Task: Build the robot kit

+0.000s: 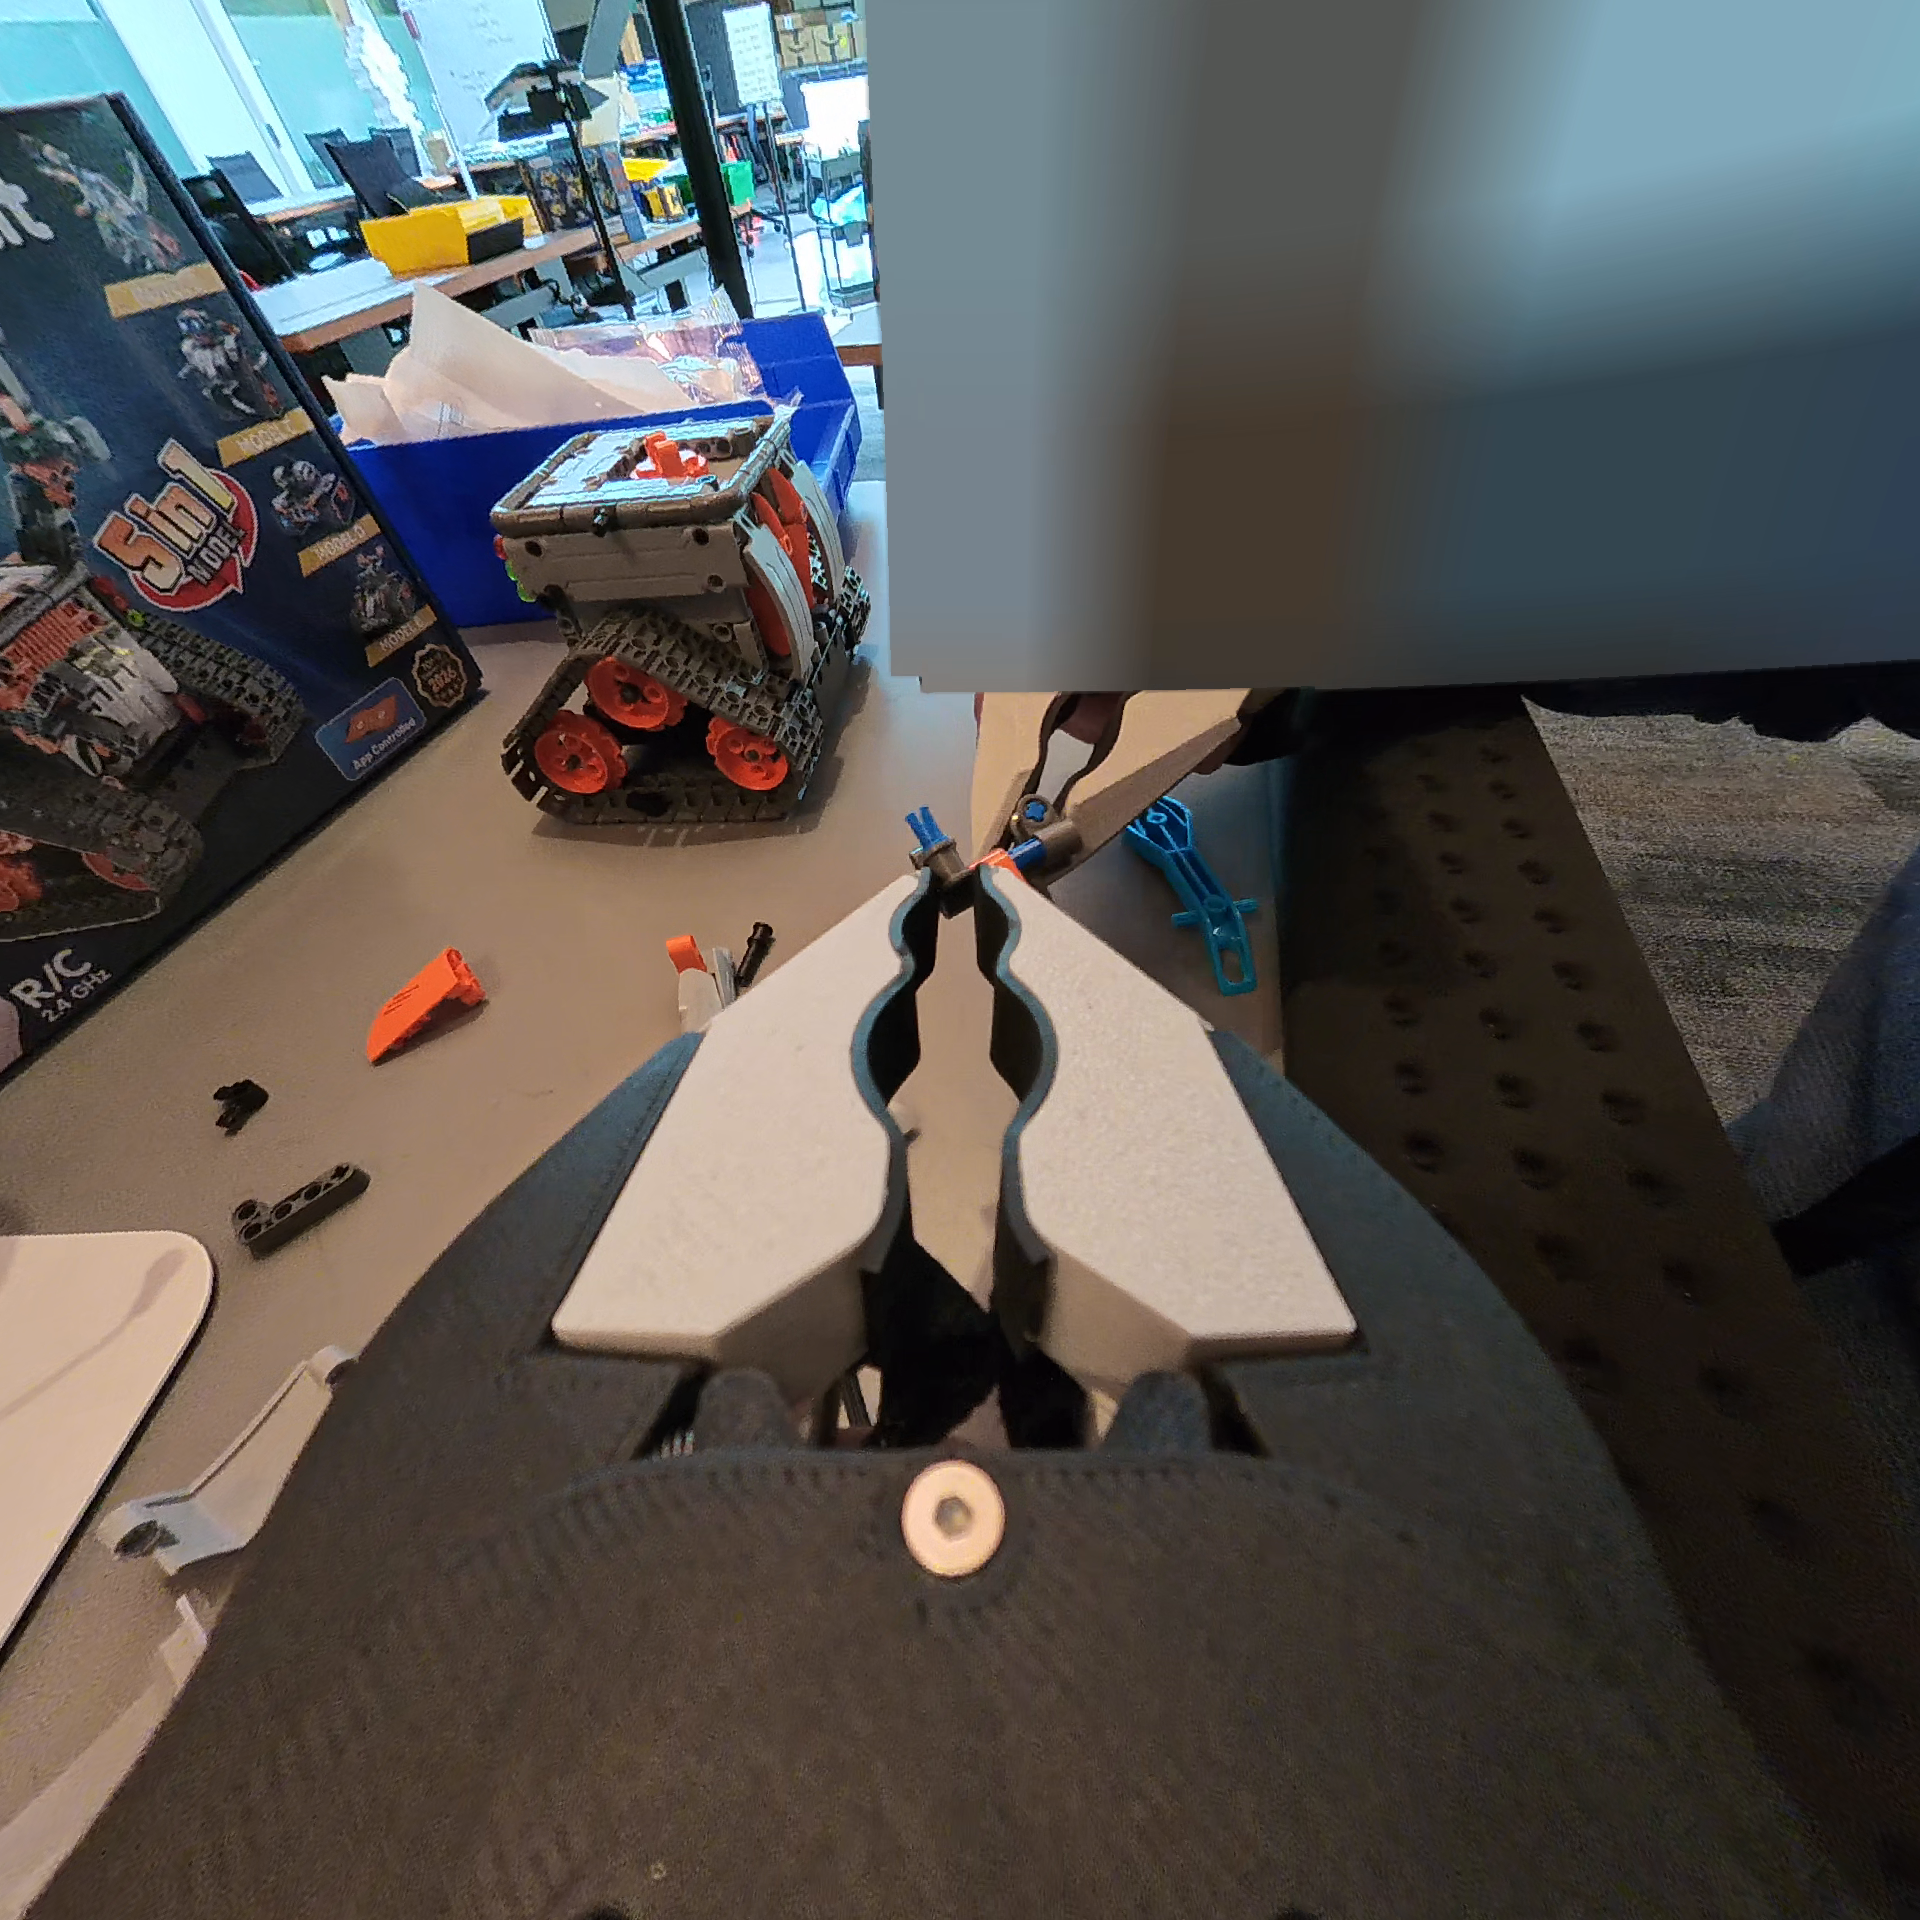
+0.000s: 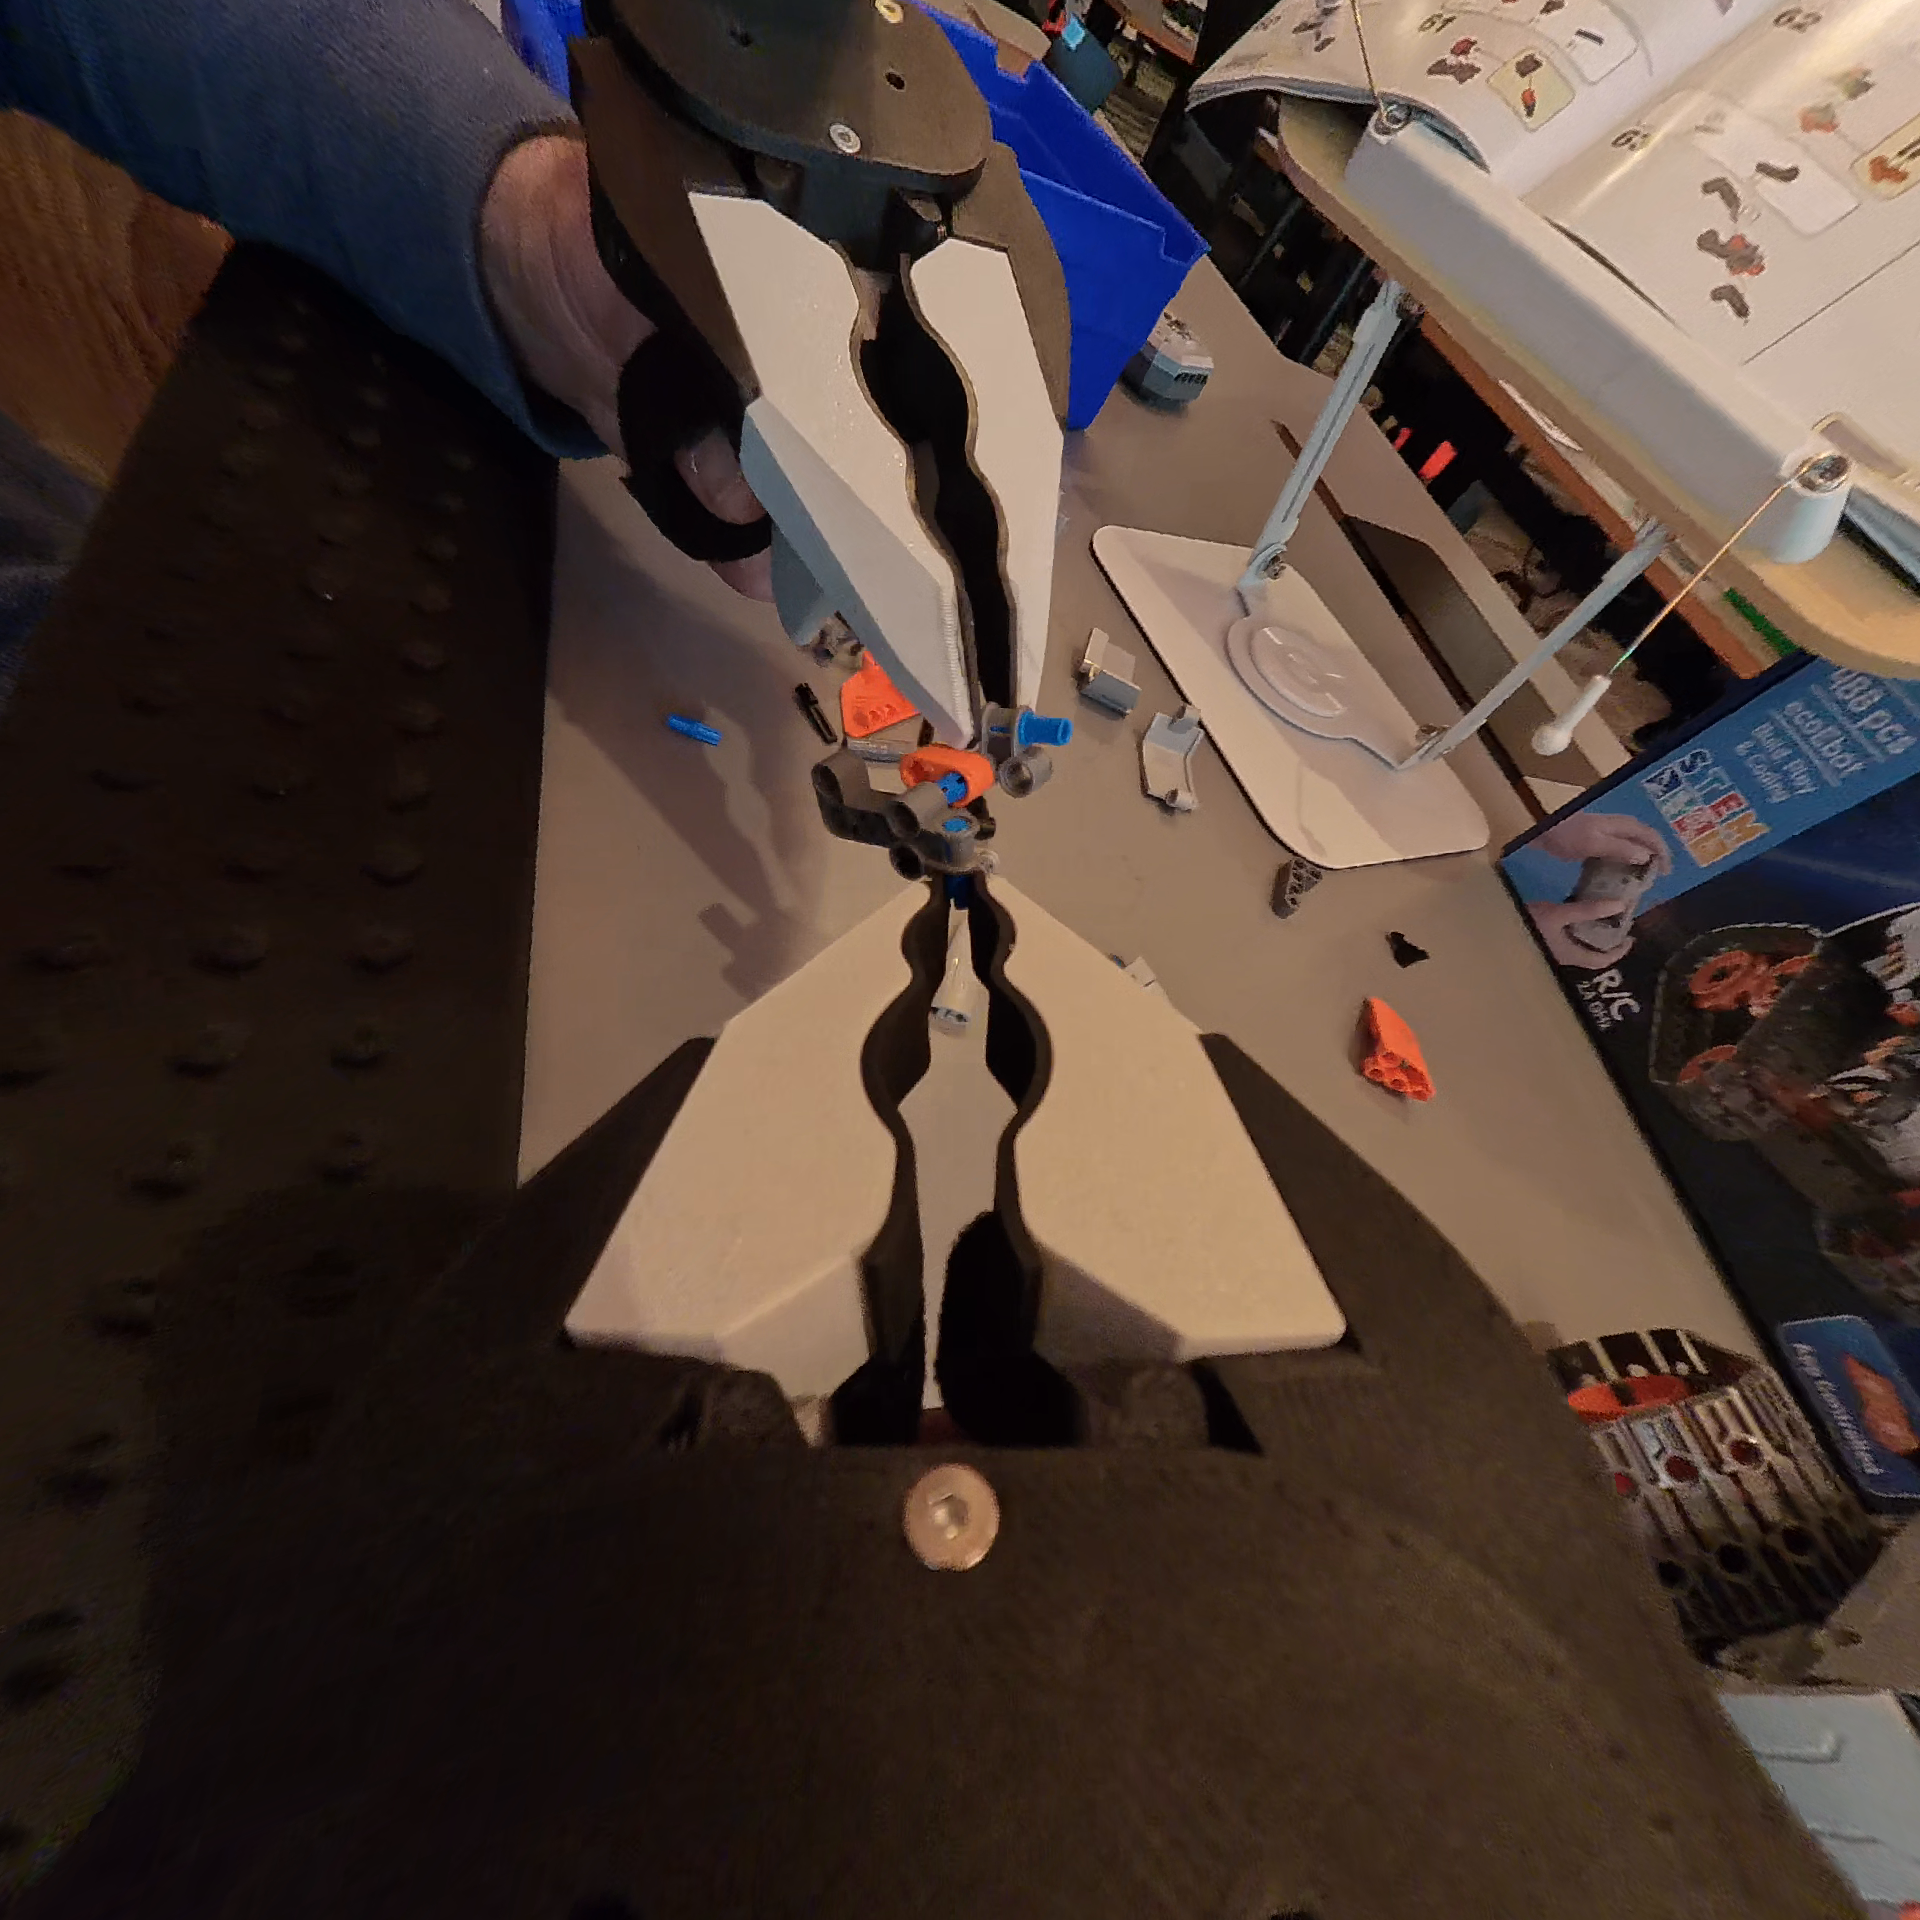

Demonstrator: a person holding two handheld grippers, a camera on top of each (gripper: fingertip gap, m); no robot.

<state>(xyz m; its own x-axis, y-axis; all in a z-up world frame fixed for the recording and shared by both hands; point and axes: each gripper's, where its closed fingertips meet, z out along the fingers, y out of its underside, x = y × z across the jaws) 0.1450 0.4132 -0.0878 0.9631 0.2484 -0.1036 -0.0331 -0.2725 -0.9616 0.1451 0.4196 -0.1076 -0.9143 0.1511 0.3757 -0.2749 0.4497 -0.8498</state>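
Note:
Both grippers hold one small brick assembly (image 2: 920, 795) above the grey table (image 2: 727, 987). It is made of a black bent beam, an orange piece, grey connectors and blue pins. My left gripper (image 1: 951, 888) is shut on its grey connector with a blue pin (image 1: 930, 847). In the right wrist view the left gripper (image 2: 987, 722) comes down from above, held by a hand in a blue sleeve. My right gripper (image 2: 961, 883) is shut on the assembly's lower blue pin. Its fingers (image 1: 1132, 795) show beyond the left gripper's tips.
A tracked brick vehicle (image 1: 675, 623) stands before a blue bin (image 1: 623, 468) beside a product box (image 1: 156, 520). Loose parts lie about: an orange panel (image 1: 426, 1003), a black beam (image 1: 296, 1205), a light blue tool (image 1: 1195, 894). A white stand (image 2: 1288, 707) holds a booklet (image 2: 1662, 156). A black studded mat (image 1: 1507, 1039) lies beside the table. Both grippers' tips are close together, under 4 cm apart. From either gripper's tips it is about 20 cm to the tracked brick vehicle (image 1: 675, 623). Look for it in the right wrist view (image 2: 1778, 1552) too.

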